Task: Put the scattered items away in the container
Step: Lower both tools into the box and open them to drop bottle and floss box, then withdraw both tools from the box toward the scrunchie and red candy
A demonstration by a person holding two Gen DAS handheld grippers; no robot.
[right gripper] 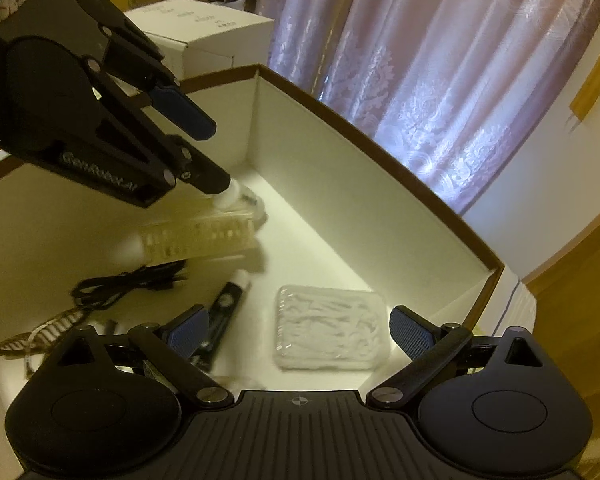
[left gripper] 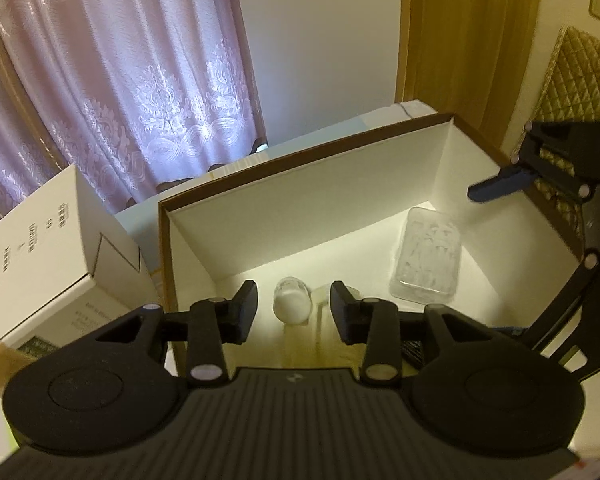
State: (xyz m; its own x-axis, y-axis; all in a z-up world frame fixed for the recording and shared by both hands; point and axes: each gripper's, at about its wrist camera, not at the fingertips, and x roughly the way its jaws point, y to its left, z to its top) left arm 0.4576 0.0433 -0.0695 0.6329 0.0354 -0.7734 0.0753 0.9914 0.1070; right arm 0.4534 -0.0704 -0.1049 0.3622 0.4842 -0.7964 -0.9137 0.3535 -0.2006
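Jaws of the left gripper point(left gripper: 293, 309) are parted around a blurred pale bottle point(right gripper: 198, 236); whether they grip it is unclear. The right gripper point(right gripper: 299, 333) hangs wide open, empty, above a clear plastic packet point(right gripper: 329, 333) inside the brown-rimmed white box point(right gripper: 380, 216).

Both wrist cams look down close into white box point(left gripper: 312, 184), sharing its floor.
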